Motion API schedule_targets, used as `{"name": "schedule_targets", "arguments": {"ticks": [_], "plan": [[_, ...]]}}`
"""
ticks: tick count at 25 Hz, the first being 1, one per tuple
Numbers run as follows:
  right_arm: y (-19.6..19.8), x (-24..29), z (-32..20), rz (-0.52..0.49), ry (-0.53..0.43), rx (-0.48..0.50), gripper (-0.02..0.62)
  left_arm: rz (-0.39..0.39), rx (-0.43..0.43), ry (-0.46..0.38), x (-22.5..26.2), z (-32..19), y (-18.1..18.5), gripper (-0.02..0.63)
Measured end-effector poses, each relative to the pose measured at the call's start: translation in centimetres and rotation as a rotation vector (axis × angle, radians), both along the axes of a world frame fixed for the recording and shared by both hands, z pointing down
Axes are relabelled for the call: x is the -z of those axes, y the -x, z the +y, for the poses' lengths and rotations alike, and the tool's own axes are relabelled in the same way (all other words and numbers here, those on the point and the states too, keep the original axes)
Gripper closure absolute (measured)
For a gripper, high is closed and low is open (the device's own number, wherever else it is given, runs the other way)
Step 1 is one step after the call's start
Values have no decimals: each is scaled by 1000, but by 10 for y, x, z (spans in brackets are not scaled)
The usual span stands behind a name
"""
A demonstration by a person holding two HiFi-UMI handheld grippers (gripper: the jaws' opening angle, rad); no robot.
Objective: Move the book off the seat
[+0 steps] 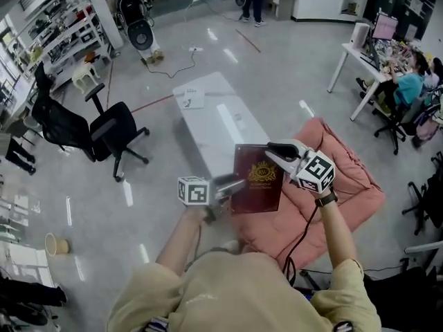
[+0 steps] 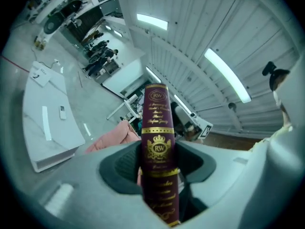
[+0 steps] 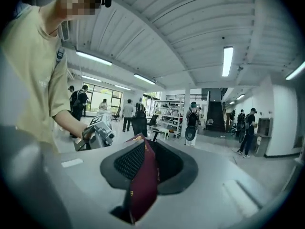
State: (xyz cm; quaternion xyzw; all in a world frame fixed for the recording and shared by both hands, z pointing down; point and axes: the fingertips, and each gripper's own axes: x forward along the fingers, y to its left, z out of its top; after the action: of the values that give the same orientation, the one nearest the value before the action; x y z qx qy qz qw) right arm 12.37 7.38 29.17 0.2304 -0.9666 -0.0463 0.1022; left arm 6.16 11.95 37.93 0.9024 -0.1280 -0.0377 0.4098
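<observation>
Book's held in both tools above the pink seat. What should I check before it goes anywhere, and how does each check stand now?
1. Grip of left tool on book, at the spine: ok.
2. Grip of right tool on its top corner: ok.
3. Book lifted off pink seat: ok, held in the air.
4. Bare space on white table: ok.
5. Book fully closed: cannot tell.
</observation>
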Motion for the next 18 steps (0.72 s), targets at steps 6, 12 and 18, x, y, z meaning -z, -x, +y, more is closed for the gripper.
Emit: {"name": "schedule_targets", "arguments": {"ticks": [6, 12, 18], "plan": [[-5, 3, -9, -254, 98, 7, 400, 17, 192, 19, -3, 12, 34, 397], [36, -28, -13, -454, 445, 97, 49, 42, 333, 29, -9, 31, 97, 397], [127, -86, 12, -428, 757, 268, 15, 158, 401, 42, -7, 40, 180, 397]]}}
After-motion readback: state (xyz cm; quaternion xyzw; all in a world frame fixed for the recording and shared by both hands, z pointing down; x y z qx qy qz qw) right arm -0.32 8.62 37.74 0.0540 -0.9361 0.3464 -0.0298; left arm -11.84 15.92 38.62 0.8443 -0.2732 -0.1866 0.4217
